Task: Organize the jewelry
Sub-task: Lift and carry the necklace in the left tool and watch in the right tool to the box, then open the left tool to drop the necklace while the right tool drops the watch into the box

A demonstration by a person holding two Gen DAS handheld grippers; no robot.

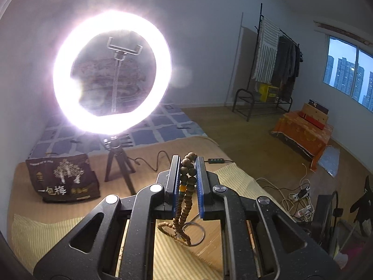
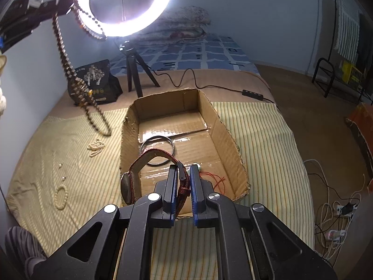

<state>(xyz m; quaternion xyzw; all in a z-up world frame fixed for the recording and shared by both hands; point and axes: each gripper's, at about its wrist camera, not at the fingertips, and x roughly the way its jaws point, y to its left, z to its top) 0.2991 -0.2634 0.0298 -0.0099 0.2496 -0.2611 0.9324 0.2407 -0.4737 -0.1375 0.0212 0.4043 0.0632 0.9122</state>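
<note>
Two pieces were in our tongs at once, with the cardboard box [image 2: 223, 126] on the bed as our landmark. Far left of the box, a pearl bracelet [image 2: 61, 197] and a small heap of pearls [image 2: 96, 147] lay loose on the striped cloth [image 2: 268, 144], with tiny pieces between them that we could not identify. Above them, high and left of the box, our left tongs [image 1: 188, 175] were clamped on the wooden bead necklace [image 1: 187, 177], whose long loops hung in the air, their lowest end just short of the box's left wall. Over the near end of the box, our right tongs [image 2: 183, 184] pinched the red watch [image 2: 130, 184] by its strap, its case hanging out to the left above the near-left corner. Inside the box lay a metal bangle [image 2: 157, 150] and, right of it, some red thread [image 2: 214, 179].

We judged the dangling beads the main risk: swung across, they could catch the box wall. The watch, held off-centre, might twist and drop outside the corner or strike the bangle.
</note>
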